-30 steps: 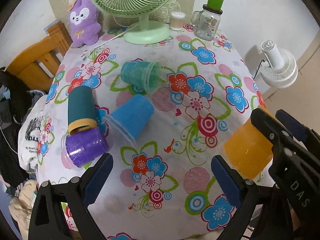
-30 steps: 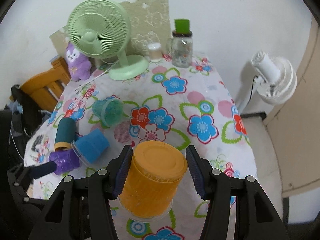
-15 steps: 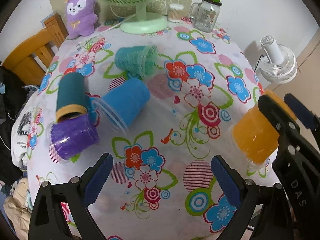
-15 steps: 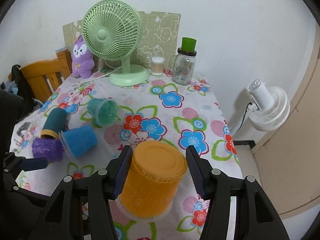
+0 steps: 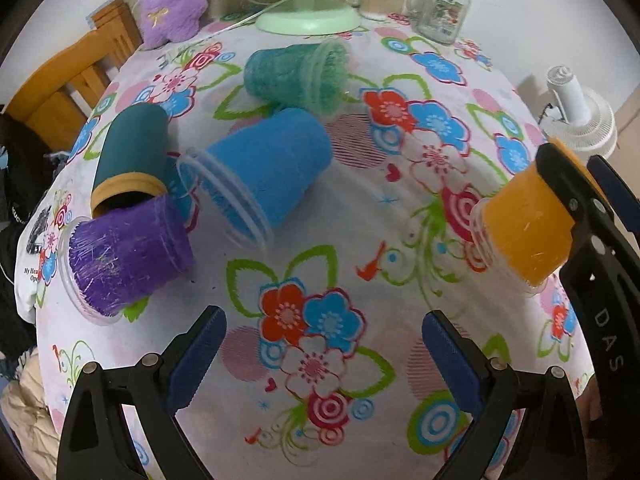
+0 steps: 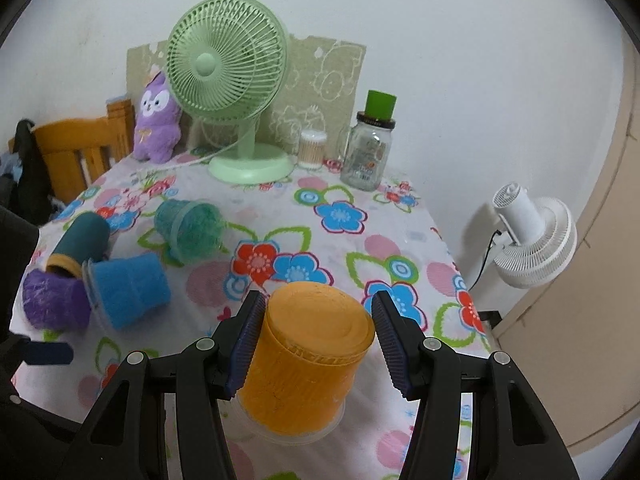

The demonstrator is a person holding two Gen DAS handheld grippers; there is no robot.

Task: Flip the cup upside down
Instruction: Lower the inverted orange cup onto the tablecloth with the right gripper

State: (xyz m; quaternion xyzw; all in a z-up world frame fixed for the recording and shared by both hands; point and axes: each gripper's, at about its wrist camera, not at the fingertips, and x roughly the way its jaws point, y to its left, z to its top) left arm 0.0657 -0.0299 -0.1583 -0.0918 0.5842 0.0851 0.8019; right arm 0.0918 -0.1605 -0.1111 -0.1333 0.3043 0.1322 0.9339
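An orange cup (image 6: pixel 308 352) sits between the pads of my right gripper (image 6: pixel 316 340), base towards the camera's far side and rim down, held above the table's right edge. It also shows in the left wrist view (image 5: pixel 524 224), tilted off the cloth. My left gripper (image 5: pixel 324 360) is open and empty above the flowered tablecloth (image 5: pixel 360 200). A blue cup (image 5: pixel 264 176), a teal-green cup (image 5: pixel 296 76), a purple cup (image 5: pixel 124 256) and a dark teal cup (image 5: pixel 128 156) lie on their sides at the left.
A green desk fan (image 6: pixel 232 92), a purple plush toy (image 6: pixel 156 120), a glass jar with a green lid (image 6: pixel 368 148) and a small cotton-swab pot (image 6: pixel 312 150) stand at the back. A wooden chair (image 6: pixel 76 152) is left; a white floor fan (image 6: pixel 532 236) is right.
My right gripper has lifted the orange cup off the cloth and tilted it. My left gripper has moved forward and lower, nearer the lying cups.
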